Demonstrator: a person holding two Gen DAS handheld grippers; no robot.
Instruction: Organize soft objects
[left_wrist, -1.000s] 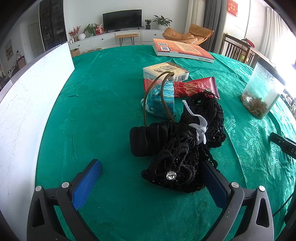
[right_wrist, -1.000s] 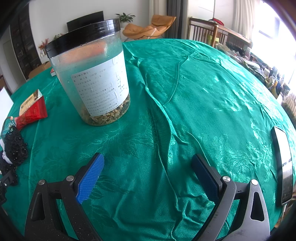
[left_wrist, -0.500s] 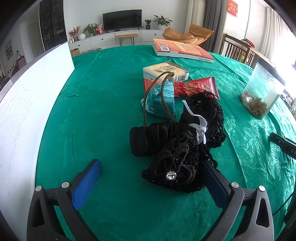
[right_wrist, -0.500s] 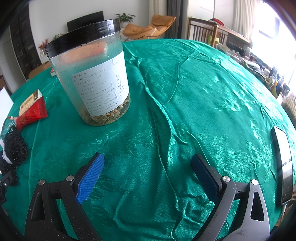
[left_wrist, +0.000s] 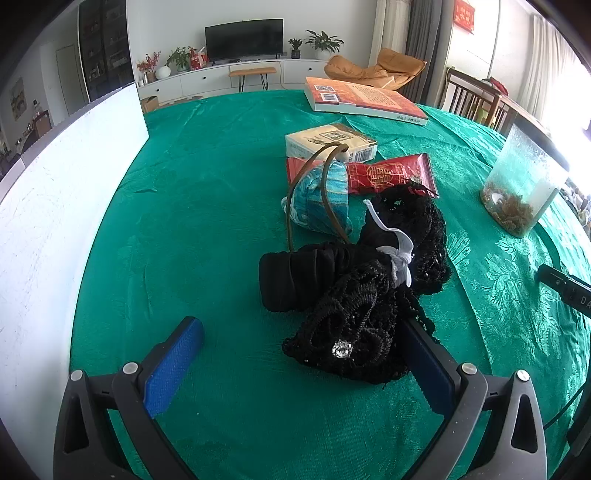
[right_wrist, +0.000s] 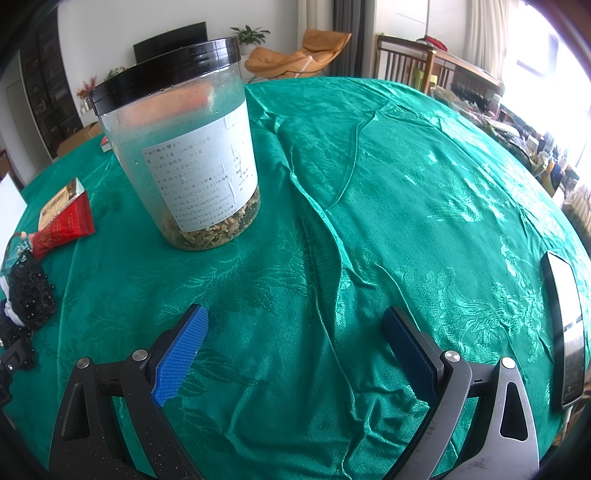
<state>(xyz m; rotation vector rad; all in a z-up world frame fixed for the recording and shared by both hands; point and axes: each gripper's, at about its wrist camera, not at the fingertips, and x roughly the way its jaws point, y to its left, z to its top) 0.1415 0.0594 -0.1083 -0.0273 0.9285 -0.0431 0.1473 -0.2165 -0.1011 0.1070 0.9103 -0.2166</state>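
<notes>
A heap of black soft things lies on the green tablecloth (left_wrist: 207, 206): a black lace piece with a rhinestone (left_wrist: 354, 332), a pleated black cloth roll (left_wrist: 295, 280) and a white tie (left_wrist: 400, 254). Behind them sits a blue patterned pouch (left_wrist: 325, 203) with a brown cord. My left gripper (left_wrist: 299, 354) stands open just in front of the heap, its right finger touching the lace. My right gripper (right_wrist: 295, 343) is open over bare cloth, nothing between its fingers. The lace (right_wrist: 31, 295) shows at the far left of the right wrist view.
A clear jar with a black lid (right_wrist: 184, 155) stands ahead of the right gripper. A red packet (left_wrist: 391, 173), a tissue box (left_wrist: 328, 144) and a book (left_wrist: 362, 99) lie beyond the heap. A white board (left_wrist: 55, 206) lines the left. A phone (right_wrist: 565, 328) lies right.
</notes>
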